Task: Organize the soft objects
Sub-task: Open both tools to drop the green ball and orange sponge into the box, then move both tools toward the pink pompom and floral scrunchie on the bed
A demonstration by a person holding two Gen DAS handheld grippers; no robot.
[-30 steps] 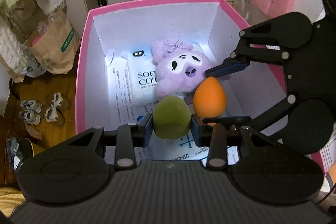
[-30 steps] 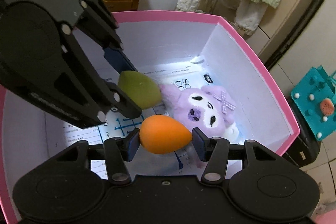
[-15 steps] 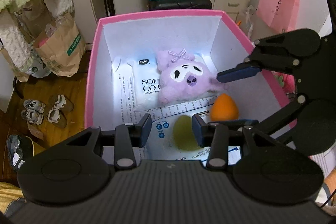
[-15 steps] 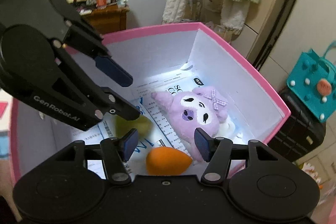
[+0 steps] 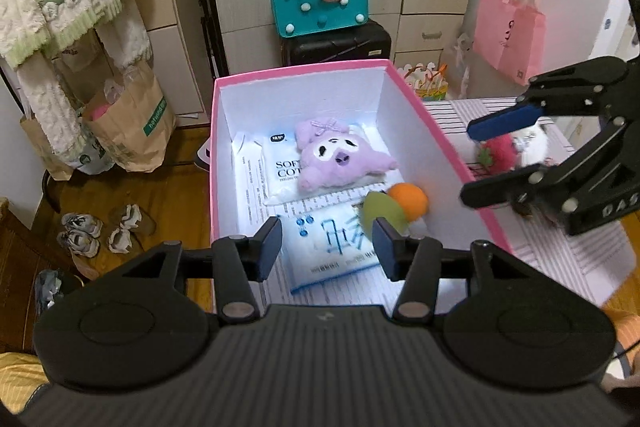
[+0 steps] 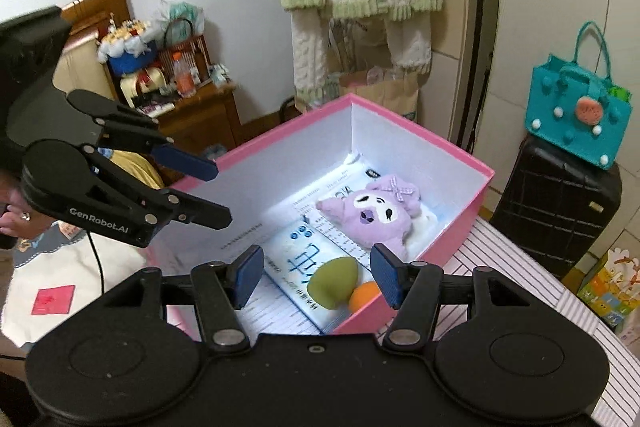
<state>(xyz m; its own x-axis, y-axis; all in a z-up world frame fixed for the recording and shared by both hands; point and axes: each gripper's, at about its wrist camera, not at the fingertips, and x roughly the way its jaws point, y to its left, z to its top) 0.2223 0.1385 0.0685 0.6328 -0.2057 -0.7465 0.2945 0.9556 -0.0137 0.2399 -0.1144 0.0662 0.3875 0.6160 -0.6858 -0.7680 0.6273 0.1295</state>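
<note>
A: Where are the soft things found, and how are the grippers standing?

B: The green sponge (image 5: 379,211) and the orange sponge (image 5: 409,200) are seen lying touching each other on the floor of the pink box (image 5: 436,143), against its right wall, at about 1 o'clock from the left gripper (image 5: 327,239). The purple plush (image 5: 340,159) is laid beyond them at 12 o'clock, on the tissue packs (image 5: 332,247). Both grippers are held above the box with fingers spread apart and nothing between them; the right gripper (image 6: 316,277) is seen empty from its own camera too.

A: What is left to be taken, and how would it handle?

B: A red and white plush (image 5: 510,149) is made out on the striped table (image 5: 592,259) at 2 o'clock, partly hidden by the right gripper (its shape cannot be told fully). It is judged light, squashy and not fragile, so a grip across the thickest part of the body is advised; thin trims would likely slip out.

A: And room for moving?

B: The box rim must be cleared on the way in. Open floor is left at the near left of the box, at 11 o'clock; the right side is already crowded.
</note>
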